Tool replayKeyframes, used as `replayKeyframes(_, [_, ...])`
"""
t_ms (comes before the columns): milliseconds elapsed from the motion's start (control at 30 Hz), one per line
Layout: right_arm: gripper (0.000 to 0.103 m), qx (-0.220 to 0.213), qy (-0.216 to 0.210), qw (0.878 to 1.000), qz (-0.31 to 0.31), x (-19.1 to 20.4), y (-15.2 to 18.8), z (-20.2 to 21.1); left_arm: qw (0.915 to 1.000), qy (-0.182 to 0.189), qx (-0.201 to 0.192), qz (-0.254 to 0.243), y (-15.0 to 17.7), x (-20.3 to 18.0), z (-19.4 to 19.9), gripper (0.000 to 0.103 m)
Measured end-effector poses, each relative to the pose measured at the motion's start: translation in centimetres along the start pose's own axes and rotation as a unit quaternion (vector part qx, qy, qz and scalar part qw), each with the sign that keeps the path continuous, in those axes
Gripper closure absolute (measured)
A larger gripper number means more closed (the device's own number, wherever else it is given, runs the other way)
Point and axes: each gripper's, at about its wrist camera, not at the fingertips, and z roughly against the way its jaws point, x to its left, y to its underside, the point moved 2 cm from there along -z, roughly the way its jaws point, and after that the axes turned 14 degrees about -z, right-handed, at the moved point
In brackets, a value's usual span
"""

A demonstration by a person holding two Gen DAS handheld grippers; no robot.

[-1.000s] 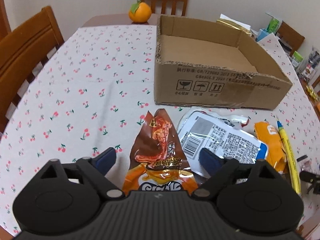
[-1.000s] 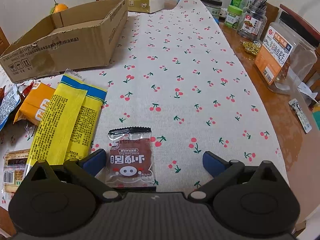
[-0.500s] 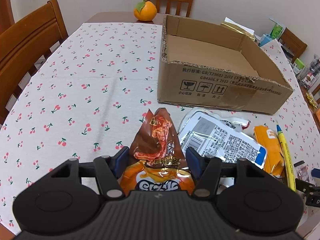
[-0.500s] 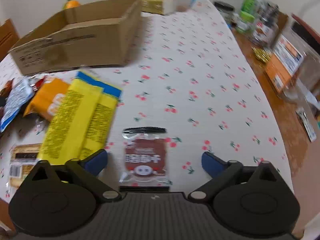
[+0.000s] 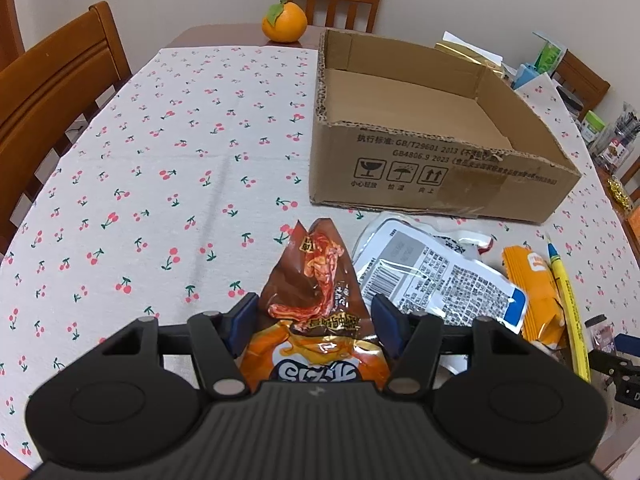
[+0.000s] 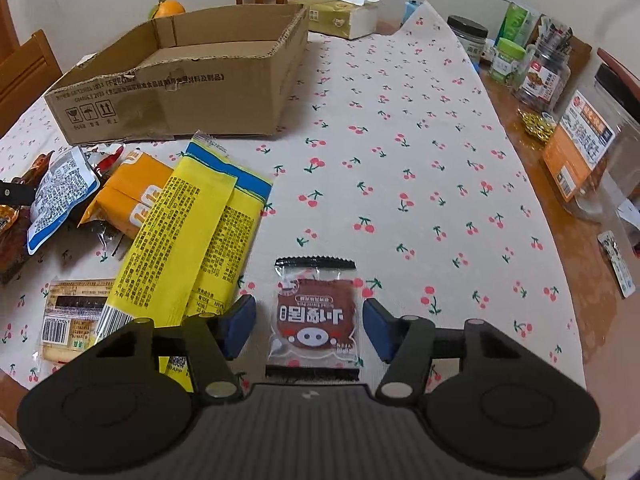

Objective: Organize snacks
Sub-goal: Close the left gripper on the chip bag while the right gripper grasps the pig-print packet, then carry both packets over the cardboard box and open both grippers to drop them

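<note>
**Operator:** Which hand is set up for the next transfer, and which way does the load lie?

**Manual:** Your left gripper (image 5: pixel 314 322) is. Its fingers (image 5: pixel 244 320) press both sides of the brown-and-orange snack bag (image 5: pixel 316 304) at the lower centre of the left wrist frame. The bag's long axis runs straight up the frame, away from you, in line with the fingers. Treat this as a closed grip on the bag; whether the bag is clear of the bench (image 5: pixel 160 160) cannot be told.

**Operator:** Where is the target from there?

**Manual:** The cardboard box (image 5: pixel 436 176) sits in the upper right of that frame, up and to the right of the bag's tip. Its near wall stands between the bag and the open, empty floor. Judgement: you must raise the bag above that wall before moving it forward and right.

**Operator:** And the right hand?

**Manual:** Your right gripper (image 6: pixel 310 326) has its fingers (image 6: pixel 240 326) spread either side of the small pig-face snack packet (image 6: pixel 314 314), with a visible gap at each edge. The fingers are not gripping. The packet lies flat on the bench, lower centre of the right wrist frame, its sealed ends pointing up and down the frame. The yellow packets (image 6: pixel 192 236) lie just left of the left finger.

**Operator:** Which hand is nearer the box?

**Manual:** Judged from both frames, the left. In the right wrist frame the box sits in the upper left, well apart from the pig-face packet.
</note>
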Motion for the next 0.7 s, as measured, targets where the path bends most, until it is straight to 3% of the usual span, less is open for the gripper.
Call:
replayKeyframes(67, [0.053, -0.003, 0.000, 1.000, -0.001, 0.1, 0.0, 0.2, 1.0000, 0.002, -0.001, 0.000, 0.0, 0.0, 0.2, 0.043])
replayKeyframes(467, [0.054, -0.009, -0.007, 1.000, 0.010, 0.5, -1.0, 2.1, 0.9994, 0.011, 0.001, -0.032, -0.9, 0.0, 1.7, 0.043])
replayKeyframes(700, [0.054, -0.019, -0.020, 0.998, 0.049, 1.6, -3.0, 4.4, 0.9985, 0.026, 0.001, -0.048, -2.0, -0.2, 4.0, 0.043])
